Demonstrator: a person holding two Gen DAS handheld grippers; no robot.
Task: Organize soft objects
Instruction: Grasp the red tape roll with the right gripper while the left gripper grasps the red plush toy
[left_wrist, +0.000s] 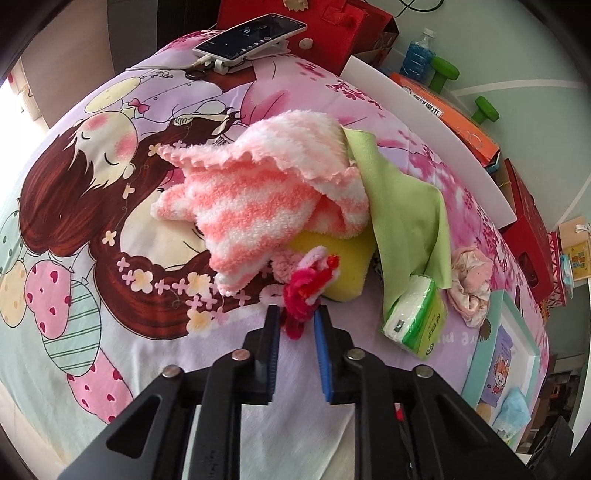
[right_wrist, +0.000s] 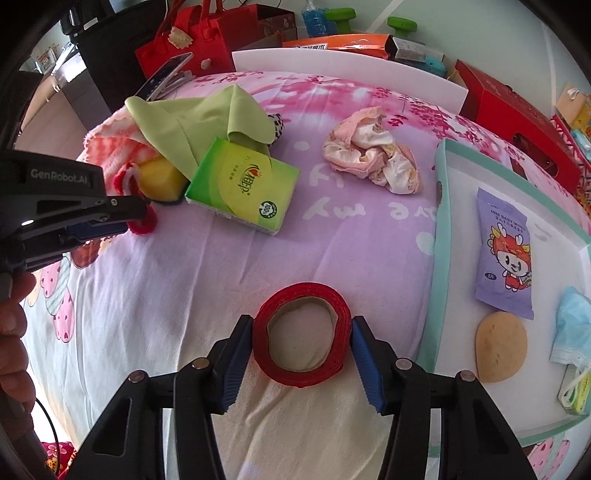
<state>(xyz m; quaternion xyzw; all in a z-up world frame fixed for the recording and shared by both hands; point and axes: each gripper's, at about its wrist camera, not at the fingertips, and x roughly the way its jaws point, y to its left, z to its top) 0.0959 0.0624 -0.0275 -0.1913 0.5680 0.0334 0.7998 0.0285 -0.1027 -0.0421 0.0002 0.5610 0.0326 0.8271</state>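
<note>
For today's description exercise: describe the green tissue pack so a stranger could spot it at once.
On the cartoon-print bed sheet, look beside the heap of cloths, left of the teal tray. The green tissue pack lies flat, one corner tucked under the light green cloth. It is the only boxy, printed packet among soft, crumpled fabrics.

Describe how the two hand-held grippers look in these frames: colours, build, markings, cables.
Both are black plastic. The left hand-held gripper and the right hand-held gripper have ribbed blue pads and silver pivot pins. The left one's side reads "GenRobot.AI" in grey, and a thin black cable hangs beneath the hand gripping it.
</note>
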